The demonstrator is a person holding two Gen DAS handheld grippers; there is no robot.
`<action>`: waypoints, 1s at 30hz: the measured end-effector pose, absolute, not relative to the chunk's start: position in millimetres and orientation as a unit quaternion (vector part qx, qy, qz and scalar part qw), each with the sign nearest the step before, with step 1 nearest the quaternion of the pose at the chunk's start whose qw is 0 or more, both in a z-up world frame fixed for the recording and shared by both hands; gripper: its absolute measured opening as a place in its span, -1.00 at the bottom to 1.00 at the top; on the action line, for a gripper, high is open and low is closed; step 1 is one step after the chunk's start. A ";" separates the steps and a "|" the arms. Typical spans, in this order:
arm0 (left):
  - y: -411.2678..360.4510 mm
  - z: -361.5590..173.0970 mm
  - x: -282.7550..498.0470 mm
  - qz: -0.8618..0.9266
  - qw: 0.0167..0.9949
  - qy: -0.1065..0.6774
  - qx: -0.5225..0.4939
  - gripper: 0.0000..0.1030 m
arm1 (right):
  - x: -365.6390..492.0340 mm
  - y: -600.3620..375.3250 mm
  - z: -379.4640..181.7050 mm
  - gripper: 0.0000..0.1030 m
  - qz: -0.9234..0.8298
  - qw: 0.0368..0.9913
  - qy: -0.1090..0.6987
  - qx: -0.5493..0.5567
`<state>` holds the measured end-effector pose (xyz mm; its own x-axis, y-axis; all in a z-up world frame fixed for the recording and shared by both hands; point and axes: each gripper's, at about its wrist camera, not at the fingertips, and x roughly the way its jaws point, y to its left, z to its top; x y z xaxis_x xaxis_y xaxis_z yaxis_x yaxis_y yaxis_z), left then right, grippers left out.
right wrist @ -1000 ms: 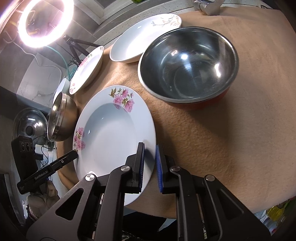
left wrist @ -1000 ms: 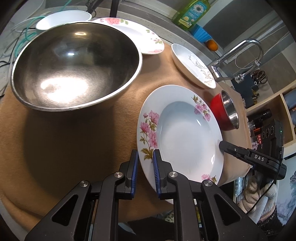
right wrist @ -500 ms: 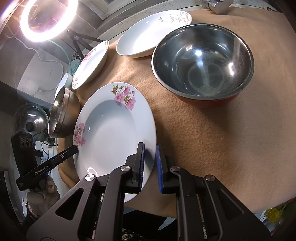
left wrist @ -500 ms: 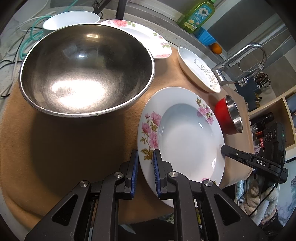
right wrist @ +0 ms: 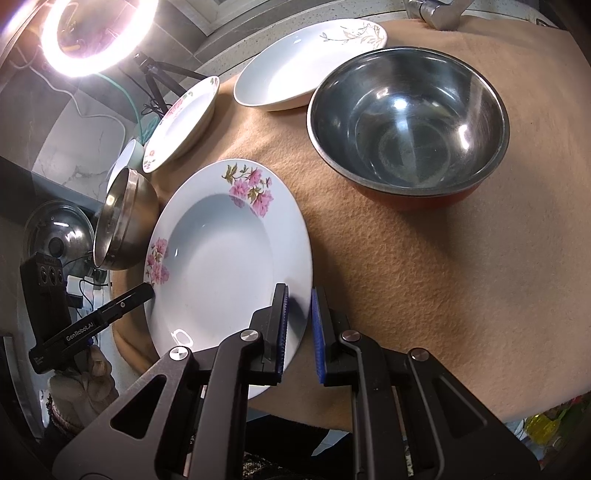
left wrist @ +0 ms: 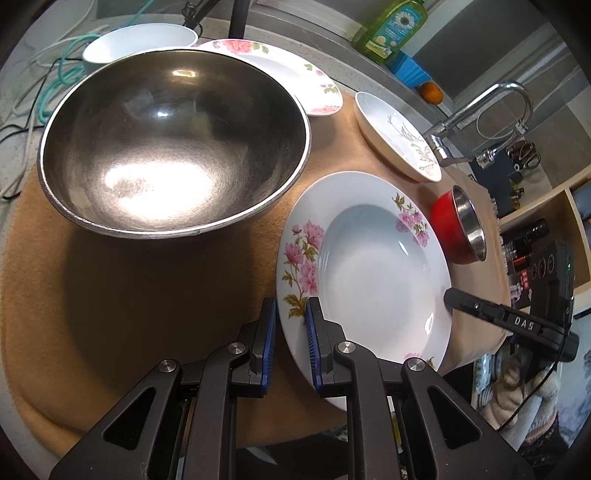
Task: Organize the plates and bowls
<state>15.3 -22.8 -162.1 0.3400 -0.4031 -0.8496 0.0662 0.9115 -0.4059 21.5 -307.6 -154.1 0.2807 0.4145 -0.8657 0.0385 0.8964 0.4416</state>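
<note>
A white deep plate with pink flowers (left wrist: 369, 266) (right wrist: 221, 258) is held over the tan cloth (left wrist: 147, 295) by both grippers. My left gripper (left wrist: 291, 310) is shut on its left rim. My right gripper (right wrist: 299, 301) is shut on the opposite rim. Each gripper shows in the other's view, the right gripper (left wrist: 456, 298) and the left gripper (right wrist: 142, 292), both at the plate's edge. I cannot tell whether the plate touches the cloth. A large steel bowl (left wrist: 173, 147) (right wrist: 122, 218) sits to the left. A red-sided steel bowl (left wrist: 458, 229) (right wrist: 406, 122) sits to the right.
At the back lie a second floral plate (left wrist: 288, 74) (right wrist: 181, 122), a white plate with a gold leaf print (left wrist: 399, 136) (right wrist: 306, 62) and a white bowl (left wrist: 140, 40). A tap (left wrist: 480, 110), a soap bottle (left wrist: 391, 29), cables and a ring light (right wrist: 96, 33) border the cloth.
The bowls and the back plates have drifted slightly down and to the right in both views. The flowered plate keeps its place between both pairs of fingers, and both grips are unchanged.
</note>
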 end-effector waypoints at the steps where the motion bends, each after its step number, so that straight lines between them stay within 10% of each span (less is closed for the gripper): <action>1: -22.4 -161.2 14.0 -0.145 0.805 0.556 -0.147 -0.72 | 21.8 -307.8 -153.0 -0.75 0.117 0.779 0.587 0.189; 30: 18.7 -55.7 74.2 -0.160 0.867 0.465 -0.080 -0.58 | 73.5 -283.7 -61.5 -0.31 0.151 0.836 0.498 0.174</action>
